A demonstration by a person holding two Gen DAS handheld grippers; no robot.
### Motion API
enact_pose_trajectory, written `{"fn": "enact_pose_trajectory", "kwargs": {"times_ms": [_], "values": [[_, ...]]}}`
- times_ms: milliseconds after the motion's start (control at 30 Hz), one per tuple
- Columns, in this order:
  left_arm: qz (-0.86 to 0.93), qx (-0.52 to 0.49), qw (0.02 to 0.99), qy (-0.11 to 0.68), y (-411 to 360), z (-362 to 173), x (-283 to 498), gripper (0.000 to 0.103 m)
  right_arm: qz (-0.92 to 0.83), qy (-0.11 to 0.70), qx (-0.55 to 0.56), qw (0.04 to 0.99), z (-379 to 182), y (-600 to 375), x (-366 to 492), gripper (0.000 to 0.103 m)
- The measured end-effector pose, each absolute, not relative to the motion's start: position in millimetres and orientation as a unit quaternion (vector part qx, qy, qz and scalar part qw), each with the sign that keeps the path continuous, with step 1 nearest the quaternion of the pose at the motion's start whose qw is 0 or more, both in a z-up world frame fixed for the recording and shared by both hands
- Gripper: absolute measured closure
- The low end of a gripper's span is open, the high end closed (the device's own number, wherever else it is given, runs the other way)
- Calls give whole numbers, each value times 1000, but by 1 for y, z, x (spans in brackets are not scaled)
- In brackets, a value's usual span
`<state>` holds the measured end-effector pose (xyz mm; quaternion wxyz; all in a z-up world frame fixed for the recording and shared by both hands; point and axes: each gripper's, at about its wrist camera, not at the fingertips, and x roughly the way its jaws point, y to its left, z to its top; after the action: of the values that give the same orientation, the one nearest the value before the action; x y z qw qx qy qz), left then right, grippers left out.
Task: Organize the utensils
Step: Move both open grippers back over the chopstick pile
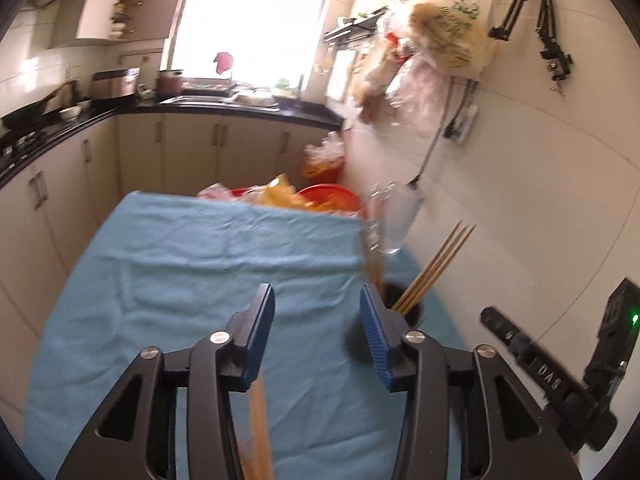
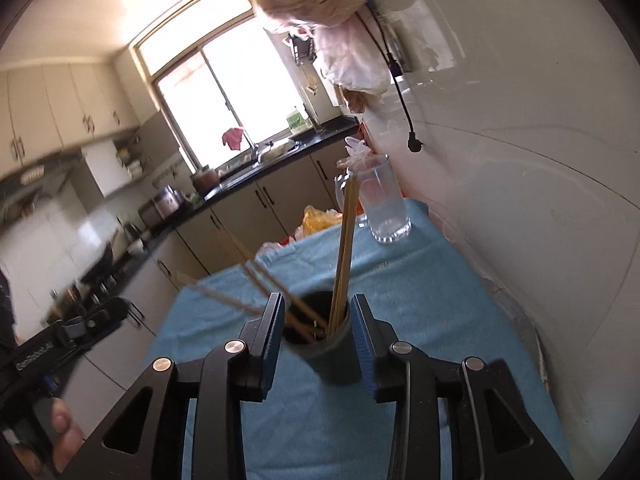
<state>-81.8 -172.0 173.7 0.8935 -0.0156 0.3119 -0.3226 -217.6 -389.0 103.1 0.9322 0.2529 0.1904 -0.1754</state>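
Observation:
A dark green holder cup stands on the blue cloth between the fingers of my right gripper, which is shut on it. Several wooden chopsticks stand upright in the cup; others, blurred, lean into it from the left. In the left wrist view the cup with chopsticks sits right of my left gripper, which is open. A blurred chopstick lies low between its arms, not gripped.
A clear glass mug stands on the cloth by the white wall; it also shows in the left wrist view. Red basins with bags sit past the table's far edge. Kitchen counters run left and behind.

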Motion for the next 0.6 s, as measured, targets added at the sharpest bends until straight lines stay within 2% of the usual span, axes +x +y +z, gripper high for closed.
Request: {"fn": "enact_pose_trajectory", "kwargs": {"times_ms": [100, 300, 600], "values": [[-286, -5, 903, 321, -142, 145, -89, 56, -180, 205, 225, 935, 88, -365, -216, 60], [-218, 21, 912, 346, -94, 86, -92, 56, -168, 245, 217, 930, 54, -333, -210, 60], [-176, -17, 907, 383, -50, 28, -71, 56, -163, 278, 190, 928, 28, -298, -201, 60]]}}
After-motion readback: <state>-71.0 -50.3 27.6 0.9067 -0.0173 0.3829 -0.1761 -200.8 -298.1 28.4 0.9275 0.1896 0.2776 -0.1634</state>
